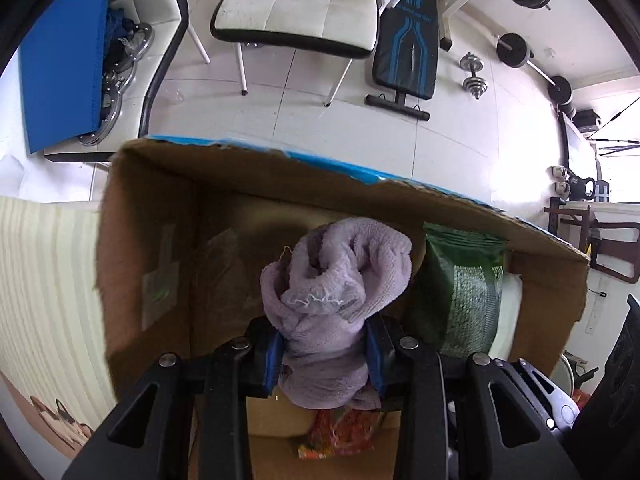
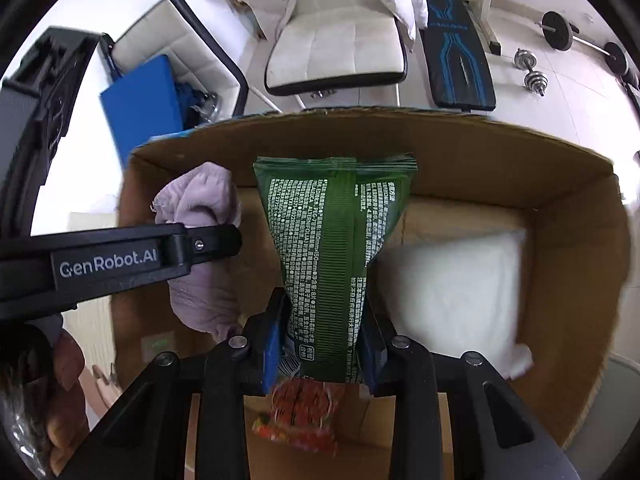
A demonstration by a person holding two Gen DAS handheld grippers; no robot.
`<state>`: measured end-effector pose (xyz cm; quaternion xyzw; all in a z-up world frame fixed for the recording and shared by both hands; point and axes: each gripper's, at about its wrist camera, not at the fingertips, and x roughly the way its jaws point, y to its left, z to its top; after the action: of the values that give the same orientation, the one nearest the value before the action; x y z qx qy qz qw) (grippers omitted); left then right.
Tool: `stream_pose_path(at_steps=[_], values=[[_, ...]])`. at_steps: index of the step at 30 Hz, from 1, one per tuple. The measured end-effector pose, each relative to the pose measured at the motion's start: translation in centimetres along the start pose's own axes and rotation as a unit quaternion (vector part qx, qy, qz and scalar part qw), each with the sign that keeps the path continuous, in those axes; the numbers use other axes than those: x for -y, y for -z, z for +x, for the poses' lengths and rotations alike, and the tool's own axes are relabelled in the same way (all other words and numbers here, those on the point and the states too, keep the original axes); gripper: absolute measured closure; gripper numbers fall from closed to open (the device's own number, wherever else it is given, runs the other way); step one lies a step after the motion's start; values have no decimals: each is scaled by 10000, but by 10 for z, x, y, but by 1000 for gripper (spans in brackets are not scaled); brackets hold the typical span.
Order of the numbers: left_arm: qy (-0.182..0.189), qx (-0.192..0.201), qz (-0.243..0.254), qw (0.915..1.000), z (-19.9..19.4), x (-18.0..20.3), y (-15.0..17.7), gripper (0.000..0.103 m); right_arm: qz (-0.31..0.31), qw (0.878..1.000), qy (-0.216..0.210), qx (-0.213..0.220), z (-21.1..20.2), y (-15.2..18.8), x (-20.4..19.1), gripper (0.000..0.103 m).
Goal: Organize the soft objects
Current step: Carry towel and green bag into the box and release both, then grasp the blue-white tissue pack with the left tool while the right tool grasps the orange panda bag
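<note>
Currently both loads hang over the open cardboard box, each claw pointing steeply down into it. Left claw is clamped on the bunched lilac towel; its blue pads pinch the cloth at mid-length, with folds bulging above and below. Right claw is clamped on the green packet, gripped near its lower end, seam facing the camera. In the right wrist view the towel sits at about 9 o'clock of the packet, just beside it — whether they touch I cannot tell.

Box contents: a white pad at roughly 3 o'clock of the packet, and an orange-red packet on the floor of the box at 6 o'clock, under both claws.

Step in hand, as judged: lowering and placing. Do it well by bringing each item down into bare cardboard — the towel toward the left wall, the packet between towel and pad. Release only once each load rests, so nothing topples onto the orange-red packet.
</note>
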<state>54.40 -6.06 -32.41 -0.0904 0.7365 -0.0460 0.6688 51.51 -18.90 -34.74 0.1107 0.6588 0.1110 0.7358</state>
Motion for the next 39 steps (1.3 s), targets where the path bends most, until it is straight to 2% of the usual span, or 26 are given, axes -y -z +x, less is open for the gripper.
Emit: stream_pose_path(at_steps=[2,5,6,7,8,9,11,15,22,29,31,39], values=[[-60,-61,64,9999,4,3,-3,68,18,10000,61,-54,12,-6,-1,69],[-105,-197,127,9997,8,5,-5,58,57,9994,210,-278,28,-12,0,64],[-127,-167,166,9996,6,6,-5,49,75,9993,197,-314,31,-14,1,47],[-196,-108,243,9995,2,8,-3,43,114,9994,147,-304,30,-16,1,35],[-242,-38,332,9991,-2,10,-1,32,112,9995,70,-279,27,-18,1,18],[-309,33,382,9988,-4,11,0,23,95,9996,65,-254,23,-18,0,12],[-422,202,441,9979,-13,12,7,14,45,9995,281,-169,12,-18,-1,12],[-454,537,385,9968,-31,9,23,5,83,9985,537,14,-12,-14,0,0],[-537,1168,437,9907,-74,8,81,5,-33,9922,1208,319,-59,20,0,0],[-751,1656,516,9820,-108,0,160,5,68,9905,1239,592,-110,88,-6,0],[-702,1794,511,9799,-117,-4,179,5,117,9903,1202,690,-123,108,-7,0],[-794,2483,898,9612,-157,0,247,5,30,9806,1425,1348,-181,179,-31,0]])
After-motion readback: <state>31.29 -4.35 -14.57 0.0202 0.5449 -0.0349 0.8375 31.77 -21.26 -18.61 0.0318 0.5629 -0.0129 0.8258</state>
